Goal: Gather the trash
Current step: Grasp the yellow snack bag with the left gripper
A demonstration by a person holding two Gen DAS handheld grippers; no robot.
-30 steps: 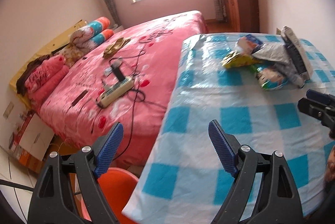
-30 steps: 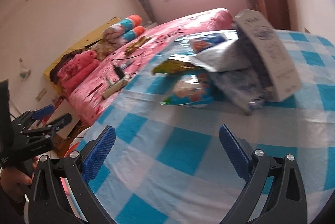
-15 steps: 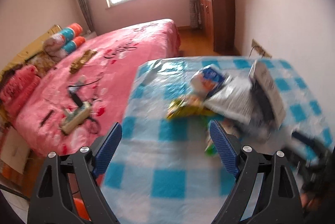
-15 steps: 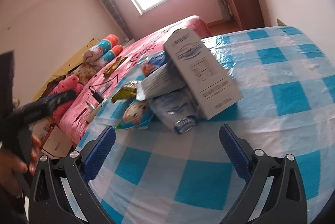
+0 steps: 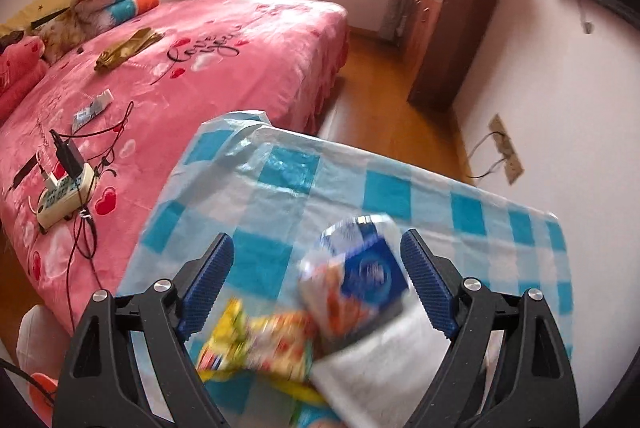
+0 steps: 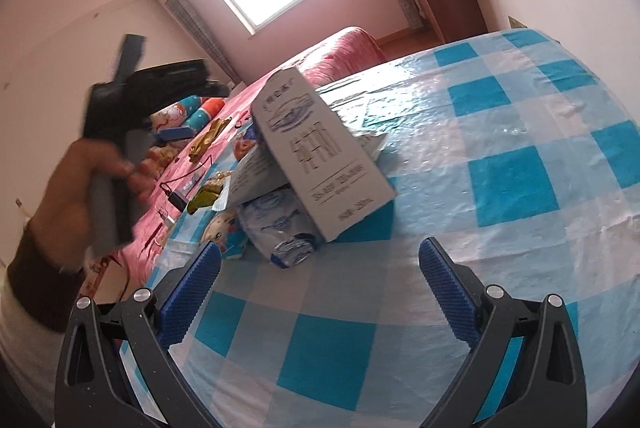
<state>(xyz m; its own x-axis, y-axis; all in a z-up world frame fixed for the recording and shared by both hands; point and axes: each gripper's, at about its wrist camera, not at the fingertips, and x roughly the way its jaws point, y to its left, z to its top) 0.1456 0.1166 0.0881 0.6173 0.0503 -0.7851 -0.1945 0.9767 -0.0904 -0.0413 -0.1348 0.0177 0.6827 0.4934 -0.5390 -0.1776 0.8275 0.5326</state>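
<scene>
A heap of trash lies on the blue-and-white checked table [image 5: 400, 188]. In the left wrist view my left gripper [image 5: 316, 278] hangs open over it, with a blue-and-white packet [image 5: 360, 272] between the fingers but not pressed, a yellow snack wrapper [image 5: 260, 344] below and a grey bag [image 5: 372, 376] lower right. The right wrist view shows my right gripper [image 6: 320, 292] open above bare cloth, short of a tilted white carton [image 6: 320, 156], a crumpled blue-white bag [image 6: 280, 228] and a cartoon wrapper [image 6: 222, 232]. A hand [image 6: 80, 188] holds the left gripper at that view's left.
A pink bed [image 5: 180, 68] with a power strip [image 5: 64, 196], cables and rolled bedding stands left of the table. A wooden cabinet [image 5: 448, 40] stands by the far wall. The table's checked cloth [image 6: 500, 168] stretches bare to the right of the heap.
My left gripper has swung from the table's left edge over the heap, so the packets now lie between its fingers. The right gripper has drawn nearer the carton; its view has tilted.
</scene>
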